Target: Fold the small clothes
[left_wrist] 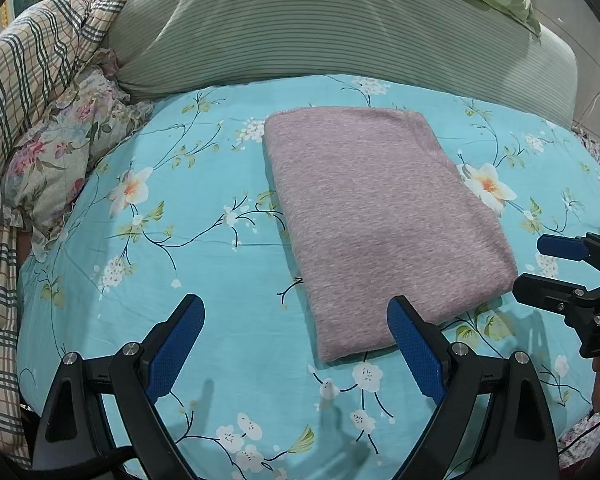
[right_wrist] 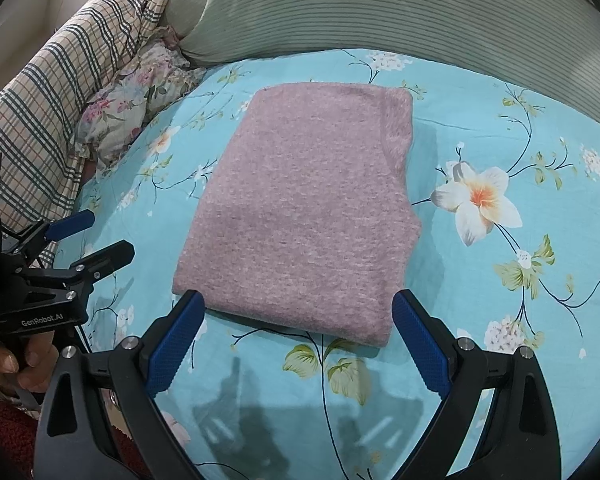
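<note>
A pink knitted garment (left_wrist: pixel 380 220) lies folded into a neat rectangle on the turquoise floral bedsheet (left_wrist: pixel 204 248). My left gripper (left_wrist: pixel 296 312) is open just in front of the garment's near left corner, holding nothing. In the right wrist view the same garment (right_wrist: pixel 304 208) lies straight ahead, and my right gripper (right_wrist: pixel 298 306) stands open at its near edge, empty. The right gripper (left_wrist: pixel 536 268) also shows at the right edge of the left wrist view, beside the garment. The left gripper (right_wrist: pixel 100 236) appears at the left of the right wrist view, held by a hand (right_wrist: pixel 16 360).
A green striped pillow (left_wrist: pixel 320 28) lies across the back of the bed. A checked quilt (left_wrist: pixel 28 92) and a floral cushion (left_wrist: pixel 60 152) are heaped at the left. The sheet stretches out to the garment's right (right_wrist: pixel 520 160) and in front of it.
</note>
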A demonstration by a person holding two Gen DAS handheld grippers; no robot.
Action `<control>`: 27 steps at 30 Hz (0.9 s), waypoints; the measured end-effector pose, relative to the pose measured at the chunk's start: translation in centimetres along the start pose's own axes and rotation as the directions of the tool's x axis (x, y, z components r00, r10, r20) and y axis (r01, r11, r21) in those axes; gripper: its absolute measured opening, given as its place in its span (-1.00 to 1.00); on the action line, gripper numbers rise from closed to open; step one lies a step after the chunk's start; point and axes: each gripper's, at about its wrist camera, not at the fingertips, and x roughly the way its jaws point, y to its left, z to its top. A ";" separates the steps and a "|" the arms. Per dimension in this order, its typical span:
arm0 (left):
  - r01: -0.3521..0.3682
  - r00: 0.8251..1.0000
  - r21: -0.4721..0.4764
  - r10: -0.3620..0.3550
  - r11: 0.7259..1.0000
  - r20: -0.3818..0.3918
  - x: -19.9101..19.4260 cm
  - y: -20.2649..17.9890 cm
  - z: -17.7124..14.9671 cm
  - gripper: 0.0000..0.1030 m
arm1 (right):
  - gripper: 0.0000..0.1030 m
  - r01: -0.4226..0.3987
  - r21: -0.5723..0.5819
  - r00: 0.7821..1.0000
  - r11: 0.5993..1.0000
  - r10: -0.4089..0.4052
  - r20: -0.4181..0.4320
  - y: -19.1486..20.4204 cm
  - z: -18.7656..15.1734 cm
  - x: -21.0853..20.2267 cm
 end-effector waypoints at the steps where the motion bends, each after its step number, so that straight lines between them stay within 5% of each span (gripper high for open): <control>1: 0.001 1.000 0.001 -0.001 1.000 0.001 0.0 -0.1 0.0 0.81 | 0.84 0.000 0.001 1.000 1.000 0.000 -0.001 0.0 0.0 0.0; 27: -0.004 1.000 -0.011 0.004 1.000 0.001 0.0 0.0 0.1 0.81 | 0.84 -0.005 -0.002 1.000 1.000 0.005 0.002 0.1 0.2 -0.1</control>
